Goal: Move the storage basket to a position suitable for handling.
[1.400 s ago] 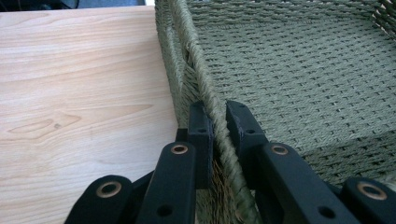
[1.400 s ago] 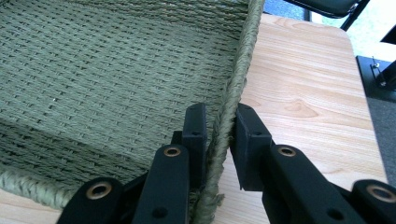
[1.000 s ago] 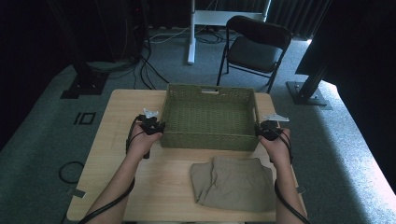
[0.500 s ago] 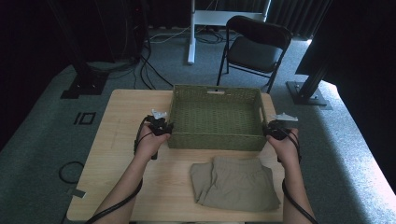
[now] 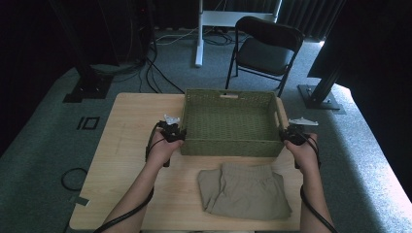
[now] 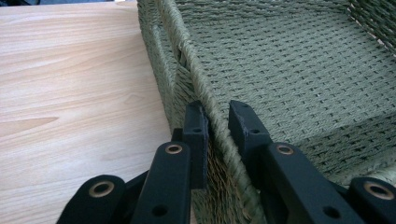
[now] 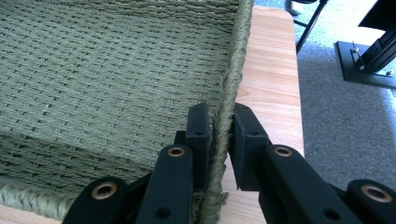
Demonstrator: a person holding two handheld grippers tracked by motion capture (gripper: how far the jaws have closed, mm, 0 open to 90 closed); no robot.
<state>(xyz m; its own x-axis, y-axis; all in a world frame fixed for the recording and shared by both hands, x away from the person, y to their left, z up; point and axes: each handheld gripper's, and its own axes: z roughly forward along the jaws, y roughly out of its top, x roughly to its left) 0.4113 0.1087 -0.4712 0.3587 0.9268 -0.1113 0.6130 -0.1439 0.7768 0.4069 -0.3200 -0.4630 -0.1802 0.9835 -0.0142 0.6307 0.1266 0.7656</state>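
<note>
A green woven basket (image 5: 228,146) stands empty on the wooden table (image 5: 128,121). My left gripper (image 5: 176,132) is at its left wall and my right gripper (image 5: 286,135) at its right wall. In the left gripper view the jaws of my left gripper (image 6: 217,109) straddle the rope rim of the basket (image 6: 280,70) and are shut on it. In the right gripper view my right gripper (image 7: 218,112) pinches the rim of the basket (image 7: 93,70) the same way. Folded khaki shorts (image 5: 248,191) lie on the table in front of the basket.
Bare tabletop lies to the left of the basket and behind it. The table's right edge runs close to my right gripper. Beyond the table stand a black folding chair (image 5: 265,48) and a white desk leg (image 5: 199,34) on grey carpet.
The basket has slid a little to the right across the table, with both grippers holding its side rims and moving along with it. The shorts have stayed put.
</note>
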